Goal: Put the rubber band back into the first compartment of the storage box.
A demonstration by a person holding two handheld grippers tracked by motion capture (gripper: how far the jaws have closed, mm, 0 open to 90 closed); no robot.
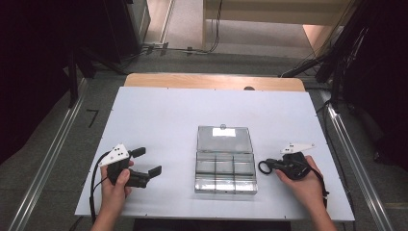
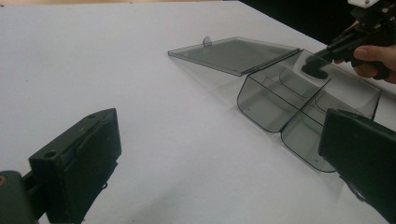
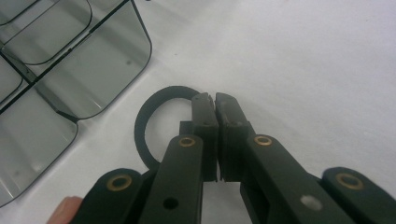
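On the white counter [image 1: 159, 115], the right gripper [image 3: 215, 100] has its fingers clamped on a black ring [image 3: 149, 116] lying just beside the open clear compartment box [image 1: 225, 166], while the left gripper [image 1: 146, 161], well apart from the box, holds its fingers wide apart around nothing.

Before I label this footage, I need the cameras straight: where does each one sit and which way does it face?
High view: above the person's side, looking forward and down on the white table; forearms, both hands.
Left gripper view: rides the left gripper, open, facing the clear compartment box.
Right gripper view: rides the right gripper, fingers shut on a black ring.
All three share the box.
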